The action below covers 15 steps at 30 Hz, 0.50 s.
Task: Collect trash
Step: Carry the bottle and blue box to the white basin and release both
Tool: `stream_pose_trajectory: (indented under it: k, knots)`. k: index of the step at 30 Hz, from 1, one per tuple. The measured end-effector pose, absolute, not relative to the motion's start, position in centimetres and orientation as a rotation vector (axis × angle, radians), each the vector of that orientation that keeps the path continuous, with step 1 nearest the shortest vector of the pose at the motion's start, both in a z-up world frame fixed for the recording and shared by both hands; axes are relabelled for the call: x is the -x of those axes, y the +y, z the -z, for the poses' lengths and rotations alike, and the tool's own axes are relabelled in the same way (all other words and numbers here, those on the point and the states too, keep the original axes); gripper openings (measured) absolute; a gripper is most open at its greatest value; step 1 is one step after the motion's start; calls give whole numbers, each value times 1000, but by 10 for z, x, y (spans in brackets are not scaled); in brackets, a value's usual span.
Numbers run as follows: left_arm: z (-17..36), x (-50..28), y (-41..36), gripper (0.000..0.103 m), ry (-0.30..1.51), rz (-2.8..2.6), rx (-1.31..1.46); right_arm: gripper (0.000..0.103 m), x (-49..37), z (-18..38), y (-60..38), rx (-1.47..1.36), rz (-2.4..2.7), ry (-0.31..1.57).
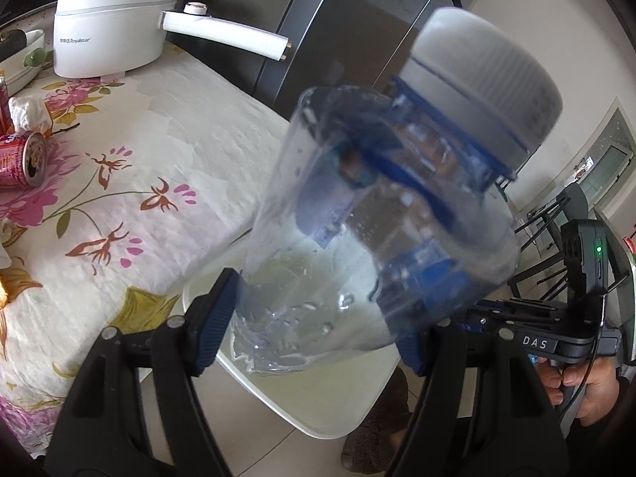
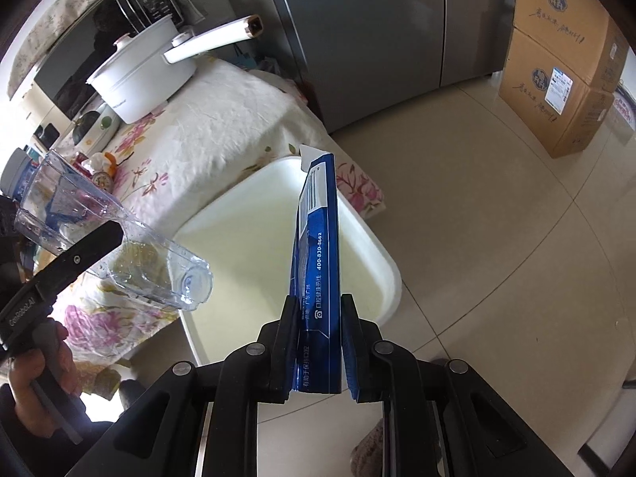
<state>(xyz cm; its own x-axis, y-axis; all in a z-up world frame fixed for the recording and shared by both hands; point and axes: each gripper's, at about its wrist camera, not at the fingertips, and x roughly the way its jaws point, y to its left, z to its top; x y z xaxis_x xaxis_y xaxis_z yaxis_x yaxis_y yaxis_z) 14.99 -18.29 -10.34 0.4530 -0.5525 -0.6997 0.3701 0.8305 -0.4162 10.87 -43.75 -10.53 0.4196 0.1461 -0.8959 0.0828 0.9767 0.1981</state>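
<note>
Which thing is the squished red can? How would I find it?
Start at the flowery tablecloth and its big white pot. In front of the pot, near the left edge, the red can lies on its side, silver top showing. Nothing else there is red metal.

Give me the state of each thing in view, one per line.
left gripper: shut on the plastic bottle.
plastic bottle: capped, nearly empty, held over the bin.
right gripper: shut on the blue box.
blue box: top flap open, held above the bin.
white bin: open; no trash visible inside.
red can: lying on its side on the table.
</note>
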Motion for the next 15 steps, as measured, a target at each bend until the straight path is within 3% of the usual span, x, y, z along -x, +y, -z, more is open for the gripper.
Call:
stream_pose_trajectory:
  k: [2, 8, 15]
  knots:
    - [105, -151, -182, 73, 950, 558, 206, 21, -109, 107, -437, -219, -37, 1147]
    - [99, -151, -172, 99, 965, 501, 147, 21, -111, 111, -439, -206, -22, 1162]
    - [81, -140, -146, 101, 940, 469, 76, 21, -114, 110, -435, -196, -16, 1161]
